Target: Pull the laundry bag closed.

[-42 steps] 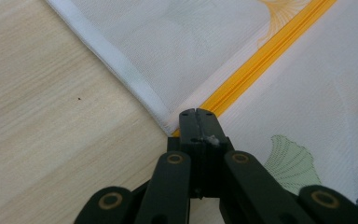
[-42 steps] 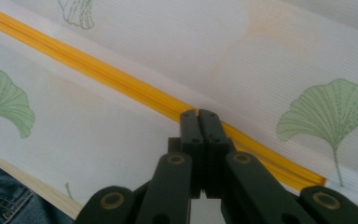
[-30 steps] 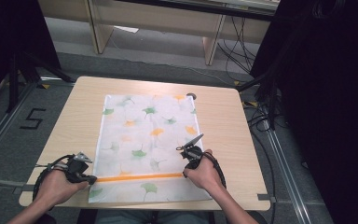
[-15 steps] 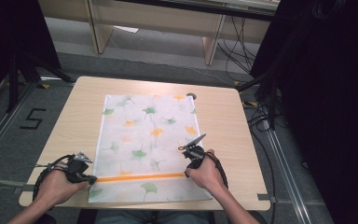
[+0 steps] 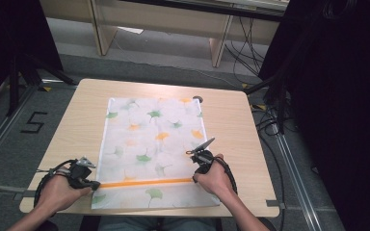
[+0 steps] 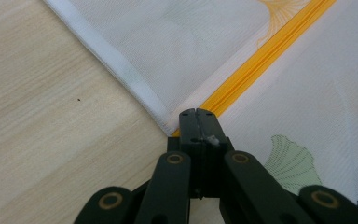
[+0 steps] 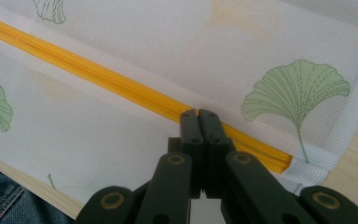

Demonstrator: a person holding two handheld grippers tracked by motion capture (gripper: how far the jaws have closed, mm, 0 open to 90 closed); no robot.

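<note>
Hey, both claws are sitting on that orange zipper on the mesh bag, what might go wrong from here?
1. The left claw is shut at the zipper's very end by the bag's white hem; a pull may just drag the thin mesh.
2. The right claw is shut over the zipper near its other end; whether it holds the slider is unclear, so it may slip.
3. The bag's near edge lies at the table's edge and could slide off.
</note>
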